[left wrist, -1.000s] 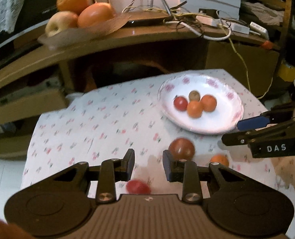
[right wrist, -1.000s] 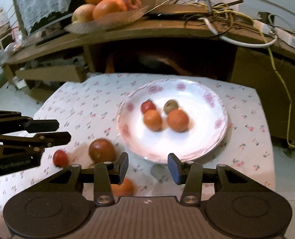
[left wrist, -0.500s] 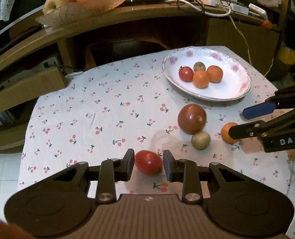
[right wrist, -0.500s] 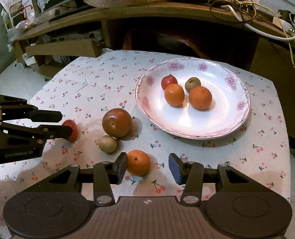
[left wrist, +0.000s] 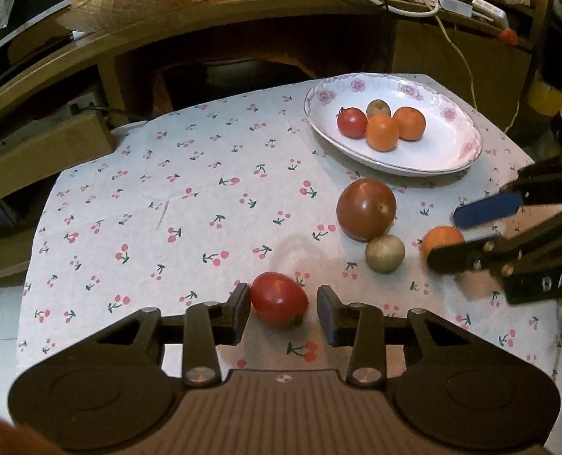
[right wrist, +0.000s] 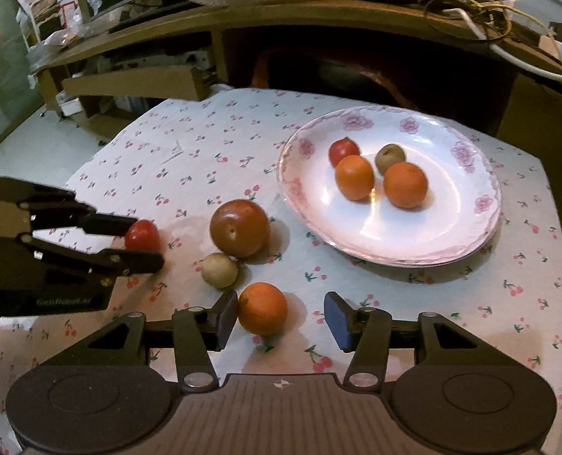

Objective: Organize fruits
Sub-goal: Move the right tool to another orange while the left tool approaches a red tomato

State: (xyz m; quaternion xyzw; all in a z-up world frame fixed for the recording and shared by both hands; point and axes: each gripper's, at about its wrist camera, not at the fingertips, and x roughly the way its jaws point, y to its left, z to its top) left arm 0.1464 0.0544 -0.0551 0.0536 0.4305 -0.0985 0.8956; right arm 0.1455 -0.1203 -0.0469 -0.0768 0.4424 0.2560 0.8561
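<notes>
Dropping in over the cherry-print tablecloth (left wrist: 190,204), the left gripper (left wrist: 283,313) has come down since a second ago, and its jaws have just been opening: in the left wrist view the small red tomato (left wrist: 279,298) now sits between them, close against the left pad with a clear gap on the right. Released, then, nothing clamped yet. Off at two o'clock from that tomato lie the big brownish-red tomato (left wrist: 366,209) and the small tan fruit (left wrist: 384,254), touching each other, and at three o'clock the right gripper's fingers straddle a loose orange (left wrist: 441,238). The flowered plate (left wrist: 467,151) at one o'clock already carries four fruits: a red one, a tan one, two orange.

Over to the right wrist view! The right gripper (right wrist: 281,318) has sunk lower as well, and the orange (right wrist: 262,308) that a second ago peeked out half hidden behind the left finger now stands framed between the pads, just beside the left one, well off the right. Jaws apart, no squeeze. At ten o'clock the left gripper's fingers bracket the red tomato (right wrist: 142,234); the plate (right wrist: 482,242) waits at one o'clock.

So both hands are lined up at once, each on a fruit. My read: two simultaneous grasps are about to close, then a carry to the plate, with the big tomato and the tan fruit left for afterwards.
</notes>
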